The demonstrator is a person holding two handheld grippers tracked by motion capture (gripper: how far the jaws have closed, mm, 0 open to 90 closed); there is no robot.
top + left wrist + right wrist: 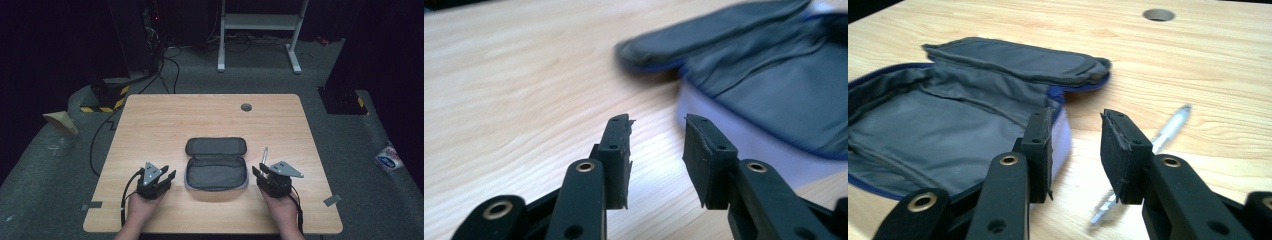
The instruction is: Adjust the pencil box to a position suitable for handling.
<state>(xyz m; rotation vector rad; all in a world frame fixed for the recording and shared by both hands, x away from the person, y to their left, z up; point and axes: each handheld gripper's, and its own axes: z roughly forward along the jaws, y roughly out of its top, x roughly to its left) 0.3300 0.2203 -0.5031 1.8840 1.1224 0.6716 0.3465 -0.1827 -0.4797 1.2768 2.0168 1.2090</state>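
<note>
The open pencil case [216, 167] lies at the middle of the tabletop [165, 115], its lid flap folded back toward the far edge and its grey lining exposed. A pen [264, 156] lies on the bare wood just beside the case's right end, its long axis running roughly from near to far.

The right gripper [265, 175] is the nearer one: it sits directly behind the pen's near end, pointing forward, jaws parted with nothing between the pads. In the right gripper view the pen [1148, 150] runs forward from just under the jaw gap.

The left gripper [167, 175] rests low beside the case's left end, jaws also apart and empty, angled toward the case [774, 85].

Judgement: the pen is the right gripper's pick; the case is ready to receive it.
</note>
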